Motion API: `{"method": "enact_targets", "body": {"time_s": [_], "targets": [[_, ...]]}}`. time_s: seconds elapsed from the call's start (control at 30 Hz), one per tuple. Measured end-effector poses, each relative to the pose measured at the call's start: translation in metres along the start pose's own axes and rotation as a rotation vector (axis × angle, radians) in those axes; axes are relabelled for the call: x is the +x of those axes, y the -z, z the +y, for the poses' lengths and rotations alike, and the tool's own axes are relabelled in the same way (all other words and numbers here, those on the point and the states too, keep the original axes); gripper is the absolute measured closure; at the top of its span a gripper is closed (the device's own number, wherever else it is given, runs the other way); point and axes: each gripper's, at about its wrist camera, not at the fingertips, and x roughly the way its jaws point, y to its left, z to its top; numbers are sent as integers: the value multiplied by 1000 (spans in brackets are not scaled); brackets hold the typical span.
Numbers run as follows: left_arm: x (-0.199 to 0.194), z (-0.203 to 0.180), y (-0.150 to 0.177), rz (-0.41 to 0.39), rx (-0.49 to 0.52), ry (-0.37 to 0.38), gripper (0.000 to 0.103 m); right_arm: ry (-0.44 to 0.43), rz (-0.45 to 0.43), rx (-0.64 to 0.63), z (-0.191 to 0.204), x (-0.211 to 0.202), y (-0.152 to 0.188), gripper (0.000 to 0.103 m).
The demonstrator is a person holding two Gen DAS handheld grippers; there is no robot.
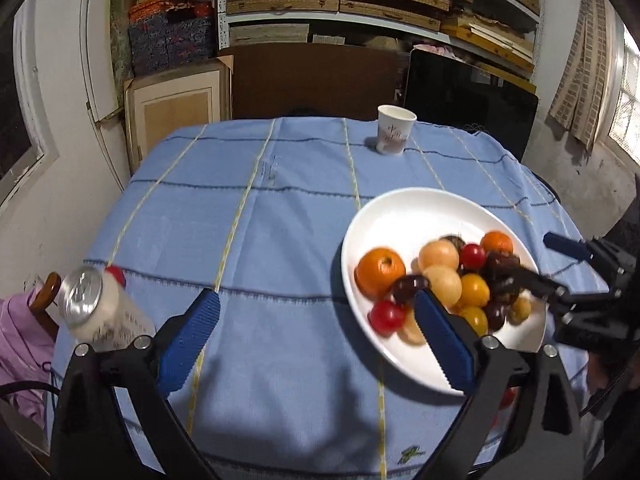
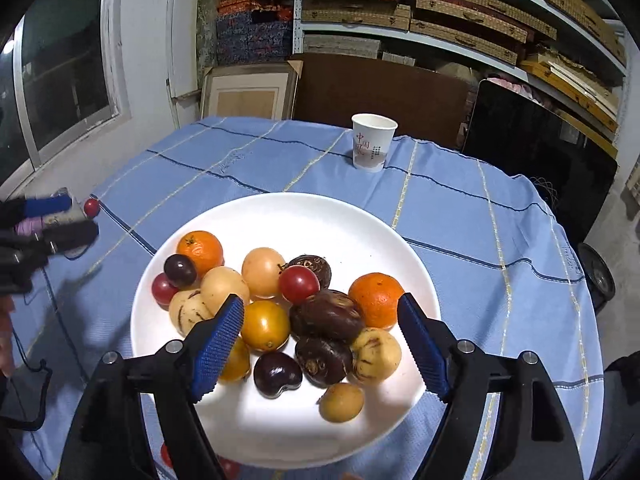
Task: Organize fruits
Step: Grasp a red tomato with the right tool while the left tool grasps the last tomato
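Two grippers hang over a table with a blue tablecloth, both with their blue-padded jaws spread wide and nothing between them. In the right wrist view the right gripper sits above the near part of a white plate piled with fruit, its jaws straddling the heap. On the plate, one orange lies at about 10 o'clock and a second orange at about 3 o'clock; a red tomato sits near the middle, touching a pale round fruit on its left. A yellow tomato lies just below them, beside a dark brown fruit, and a dark purple fruit rests toward 6 o'clock. A paper cup stands upright on the cloth at 12 o'clock from the plate, well apart from it. A lone red tomato lies on the cloth at 9 o'clock, near the table's edge. In the left wrist view the left gripper hangs over bare cloth, the plate at its 2 o'clock, its right jaw overlapping the plate's near rim; a tilted can shows at 9 o'clock
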Motion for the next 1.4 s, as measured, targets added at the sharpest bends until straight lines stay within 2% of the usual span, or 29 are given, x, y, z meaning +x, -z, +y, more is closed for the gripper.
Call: {"method": "enact_targets", "body": {"time_s": [0.17, 0.3, 0.5, 0.6, 0.67, 0.7, 0.8, 0.87, 1.23, 1.33, 1.4], "targets": [[-14, -11, 29, -21, 52, 1, 8, -26, -1, -14, 6, -18, 19, 23], [-18, -16, 39, -5, 28, 40, 8, -40, 2, 8, 11, -29, 32, 23], [-39, -33, 65, -1, 69, 113, 7, -84, 61, -7, 36, -49, 83, 23], [-44, -35, 80, 13, 76, 113, 7, -88, 96, -43, 56, -48, 108, 23], [-44, -35, 89, 26, 84, 109, 7, -61, 97, -59, 62, -46, 115, 24], [-42, -38, 93, 42, 97, 111, 7, -52, 101, -55, 63, -44, 117, 25], [-40, -46, 108, 59, 150, 82, 7, -29, 111, 1, 52, -34, 113, 38], [-41, -48, 114, 59, 169, 59, 7, -26, 134, 27, 49, -25, 112, 56], [-38, -50, 118, 67, 164, 62, 7, -23, 154, 9, 59, 4, 95, 56], [-36, -51, 118, 72, 166, 62, 7, -40, 148, -5, 62, 4, 94, 74], [-35, -53, 118, 74, 175, 64, 7, -45, 142, -13, 63, -1, 97, 74]]}}
